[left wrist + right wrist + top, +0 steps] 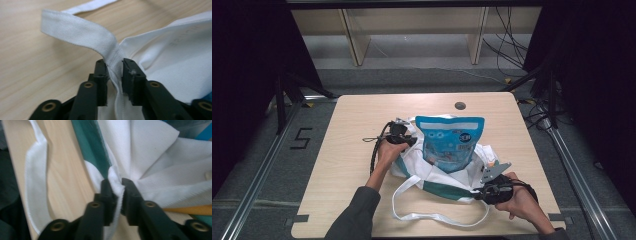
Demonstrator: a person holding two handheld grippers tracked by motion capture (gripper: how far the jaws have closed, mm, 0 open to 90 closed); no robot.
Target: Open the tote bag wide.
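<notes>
Left gripper [115,65]: jaws closed on the white fabric where a handle strap [77,32] joins the rim of the tote bag [175,67], the cloth pinched to a thin fold between the pads; right gripper [116,185]: jaws likewise clamped on a bunched pleat of the bag's white cloth, beside its green band [91,142]. Judged purpose of the two holds: opposite sides of the mouth are gripped and drawn apart so that the opening stays spread around its load. In the high view the left gripper [408,140] sits at the bag's far left edge and the right gripper [475,194] at its near right corner, the tote bag [432,175] lying slack between them at the middle of the surface [347,150]. Contents: blue snack pouch [449,142], upright in the mouth, its top standing well clear of the rim, so judged partly inserted. Count: one tote bag; one pouch; two straps, one looped loose toward the near edge [437,217]; two grippers, one per hand; one round grommet [460,105] in the surface beyond the bag
</notes>
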